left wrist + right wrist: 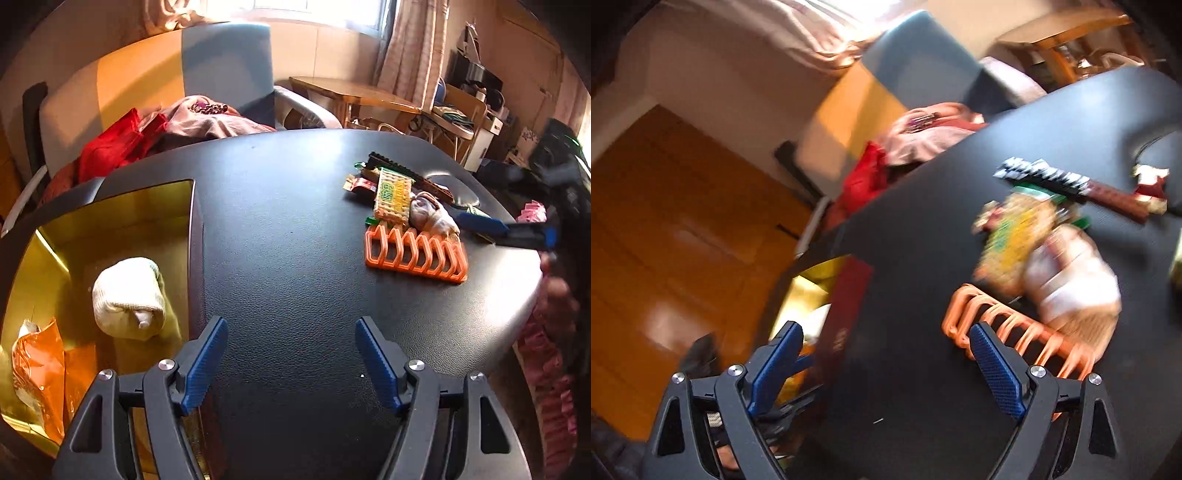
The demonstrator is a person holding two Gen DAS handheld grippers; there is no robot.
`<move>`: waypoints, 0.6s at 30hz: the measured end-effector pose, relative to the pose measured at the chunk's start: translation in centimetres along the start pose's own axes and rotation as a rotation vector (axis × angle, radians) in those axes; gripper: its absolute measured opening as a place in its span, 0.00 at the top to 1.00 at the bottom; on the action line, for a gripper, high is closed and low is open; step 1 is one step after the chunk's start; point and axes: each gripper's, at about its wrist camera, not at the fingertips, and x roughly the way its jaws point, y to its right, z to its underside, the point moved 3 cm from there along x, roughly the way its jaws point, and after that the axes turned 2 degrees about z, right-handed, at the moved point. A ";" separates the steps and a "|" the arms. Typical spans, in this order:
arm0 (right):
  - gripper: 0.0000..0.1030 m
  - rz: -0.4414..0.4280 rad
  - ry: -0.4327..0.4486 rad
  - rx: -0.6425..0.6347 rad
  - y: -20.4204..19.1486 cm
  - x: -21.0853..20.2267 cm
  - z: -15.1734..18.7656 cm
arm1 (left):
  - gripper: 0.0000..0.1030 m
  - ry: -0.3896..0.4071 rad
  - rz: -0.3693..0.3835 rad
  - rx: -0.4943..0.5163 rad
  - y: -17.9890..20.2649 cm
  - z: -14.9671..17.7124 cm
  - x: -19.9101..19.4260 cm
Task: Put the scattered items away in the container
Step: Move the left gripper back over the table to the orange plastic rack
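- Both grippers are open and empty: the left gripper (291, 354) hangs over bare worktop (295, 229) beside the gold-lined container (110, 218), the right gripper (886, 354) near the pile.
- The orange rack (415, 253), cracker packet (393, 199) and rolled sock (432, 216) overlap at far right; a careless grab there could drag neighbours off the worktop edge.
- The container already holds a white sock (127, 297) and an orange wrapper (40, 373).

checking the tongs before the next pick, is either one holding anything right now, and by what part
Nothing is held. The left tongs are open over bare table; the right tongs are open too, near the orange rack but not gripping it.
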 end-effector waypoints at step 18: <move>0.03 0.134 0.145 0.255 7.1 -6.9 5.6 | 0.29 -0.070 0.204 0.250 11.4 -6.0 6.1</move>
